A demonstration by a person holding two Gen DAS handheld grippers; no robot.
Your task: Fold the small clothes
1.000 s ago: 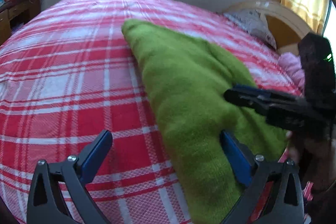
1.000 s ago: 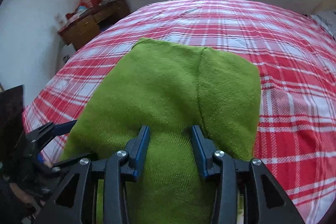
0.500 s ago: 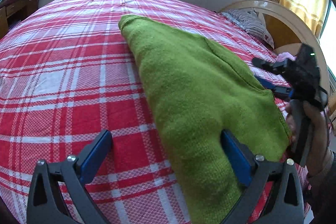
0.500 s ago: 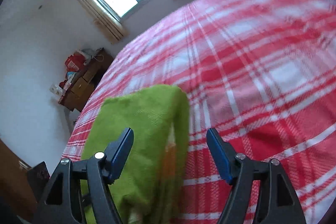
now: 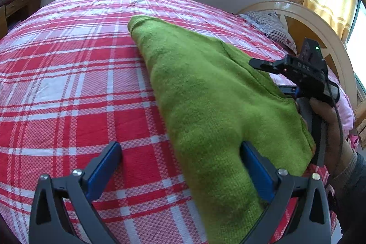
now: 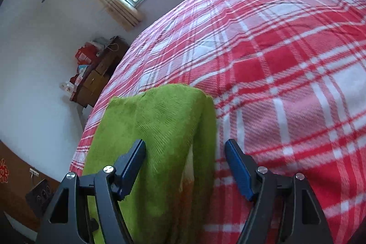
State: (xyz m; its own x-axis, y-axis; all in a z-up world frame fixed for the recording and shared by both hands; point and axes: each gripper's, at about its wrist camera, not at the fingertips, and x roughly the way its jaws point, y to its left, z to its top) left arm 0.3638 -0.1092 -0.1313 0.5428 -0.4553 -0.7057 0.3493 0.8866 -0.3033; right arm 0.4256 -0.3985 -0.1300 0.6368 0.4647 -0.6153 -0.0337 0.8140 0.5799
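Legible marking: pale letters "DAS" on the black plastic body of the right gripper (image 5: 297, 74), at the right of the left wrist view. Nothing else readable.

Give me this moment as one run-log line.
task: fold small clothes | green sweater folded lengthwise on plaid bed | left gripper jaws open | right gripper jaws open, nothing held

Green garment (image 5: 205, 93) on plaid bed (image 5: 68, 74)
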